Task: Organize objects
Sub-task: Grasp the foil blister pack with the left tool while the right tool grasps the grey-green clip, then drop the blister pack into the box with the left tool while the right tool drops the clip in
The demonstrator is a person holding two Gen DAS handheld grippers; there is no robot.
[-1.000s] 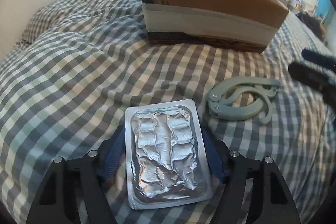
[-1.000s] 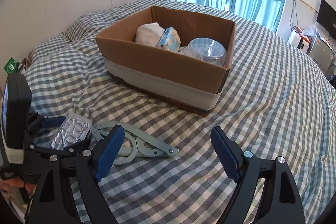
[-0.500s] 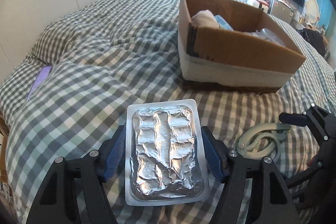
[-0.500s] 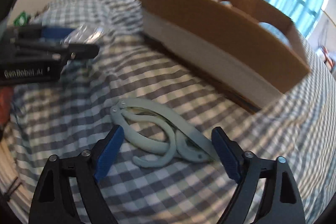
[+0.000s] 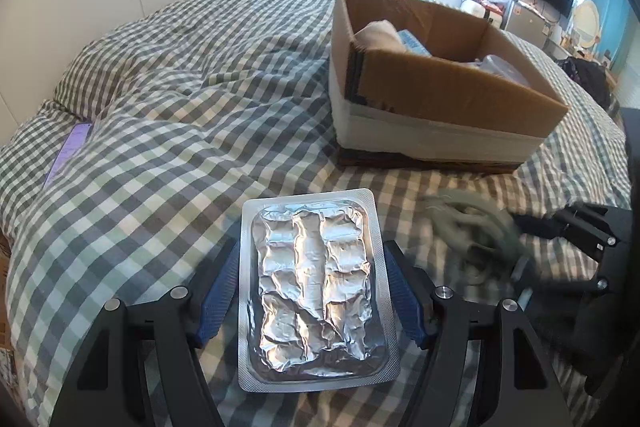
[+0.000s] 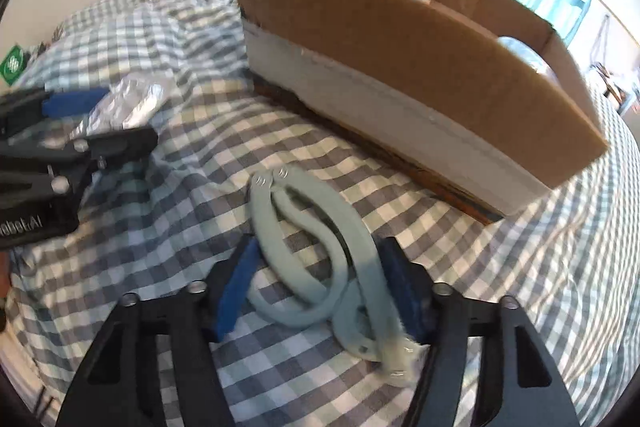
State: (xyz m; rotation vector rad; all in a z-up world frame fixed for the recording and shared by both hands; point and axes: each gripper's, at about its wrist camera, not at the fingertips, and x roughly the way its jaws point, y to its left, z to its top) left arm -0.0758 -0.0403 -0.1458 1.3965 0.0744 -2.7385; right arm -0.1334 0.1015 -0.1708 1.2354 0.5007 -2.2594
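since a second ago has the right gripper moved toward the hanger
Yes. In the right wrist view the right gripper has come down and forward: the hanger now lies between its fingers, and the box looms nearer.

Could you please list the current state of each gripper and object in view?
Left gripper: shut on the foil blister pack, held above the bed.
Right gripper: closed around the pale green hanger.
Cardboard box: open-topped, already holding items, resting on the checked bedspread.
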